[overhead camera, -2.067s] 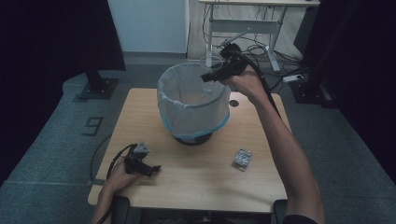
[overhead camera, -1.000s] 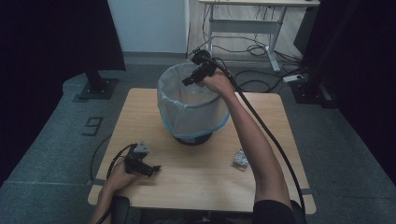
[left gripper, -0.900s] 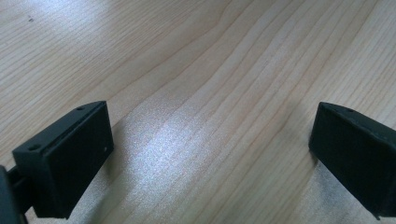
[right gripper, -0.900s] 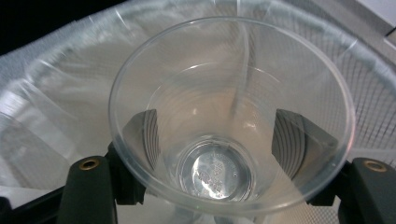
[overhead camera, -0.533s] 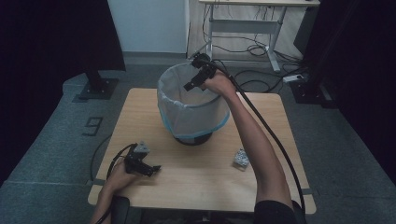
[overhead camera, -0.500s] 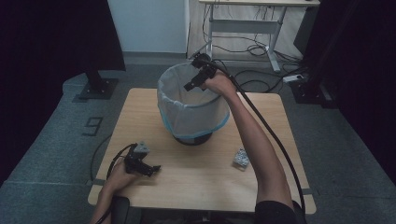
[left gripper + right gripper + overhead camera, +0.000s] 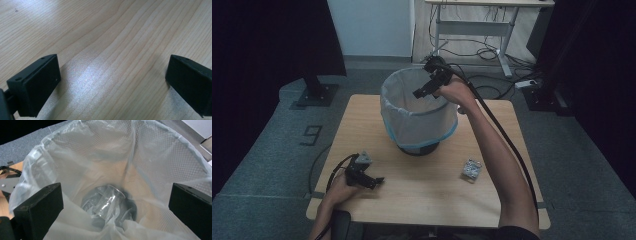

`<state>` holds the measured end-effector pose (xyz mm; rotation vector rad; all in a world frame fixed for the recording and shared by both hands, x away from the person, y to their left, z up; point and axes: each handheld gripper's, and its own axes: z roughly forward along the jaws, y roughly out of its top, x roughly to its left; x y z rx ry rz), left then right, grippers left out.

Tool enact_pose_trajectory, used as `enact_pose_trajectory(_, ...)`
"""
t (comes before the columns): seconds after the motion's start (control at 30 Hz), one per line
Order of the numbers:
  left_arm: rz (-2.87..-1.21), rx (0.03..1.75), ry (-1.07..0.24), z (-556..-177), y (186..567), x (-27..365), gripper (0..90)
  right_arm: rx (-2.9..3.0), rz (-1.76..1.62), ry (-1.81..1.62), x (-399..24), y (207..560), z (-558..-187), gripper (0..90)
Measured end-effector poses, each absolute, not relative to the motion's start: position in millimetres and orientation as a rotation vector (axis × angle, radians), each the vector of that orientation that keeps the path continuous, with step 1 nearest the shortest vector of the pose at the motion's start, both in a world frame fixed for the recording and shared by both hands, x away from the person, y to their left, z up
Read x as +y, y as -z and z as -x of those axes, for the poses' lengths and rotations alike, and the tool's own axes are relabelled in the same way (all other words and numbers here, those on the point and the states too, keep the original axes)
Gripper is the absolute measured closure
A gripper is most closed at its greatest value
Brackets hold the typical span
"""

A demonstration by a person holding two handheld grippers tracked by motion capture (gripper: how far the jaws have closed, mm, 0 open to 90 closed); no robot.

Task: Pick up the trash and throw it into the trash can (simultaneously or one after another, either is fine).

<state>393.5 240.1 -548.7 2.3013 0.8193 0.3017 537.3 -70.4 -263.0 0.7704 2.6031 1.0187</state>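
- Your right claw [image 7: 426,89] hung over the far-right rim of the mesh bin [image 7: 419,117], which stood on the desk [image 7: 432,200] near the middle of its far edge. Its jaws had just been opening and stood wide apart, with nothing between them.
- In the right gripper view that right claw [image 7: 116,205] looked straight down into the bin [image 7: 160,162], and there you could see what the high view kept hidden: a clear plastic cup [image 7: 110,202] lying tilted on its side at the bottom, on the crumpled clear liner bag [image 7: 75,152].
- From the high view the liner bag [image 7: 404,127] showed as a pale skin folded over the rim and down the outside, with a blue band at its lower edge.
- Your left claw [image 7: 371,181] rested on the desk close to the near-left corner, jaws apart and holding nothing.
- The left gripper view gave bare wood grain of the desk [image 7: 110,45] between the two spread jaws of the left claw [image 7: 112,85].
- A small flat packet [image 7: 471,170] lay on the desk toward the near-right, well apart from the bin. It carried a printed pattern, but any writing was too small to read.
- No brand or label could be read on the bin, the cup or either claw.
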Motion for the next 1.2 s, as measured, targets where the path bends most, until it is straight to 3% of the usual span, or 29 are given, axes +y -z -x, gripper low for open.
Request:
enact_pose_trajectory(0.67, -2.301, 0.821, -0.302, -393, 549, 240, 0.0, 2.459, -0.826, -1.098, -142, 256, -496, 0.0)
enact_pose_trajectory(1.2, -2.299, 0.831, -0.307, -393, 548, 239, 0.0, 2.396, -0.9, -1.106, -207, 285, -471, 0.0)
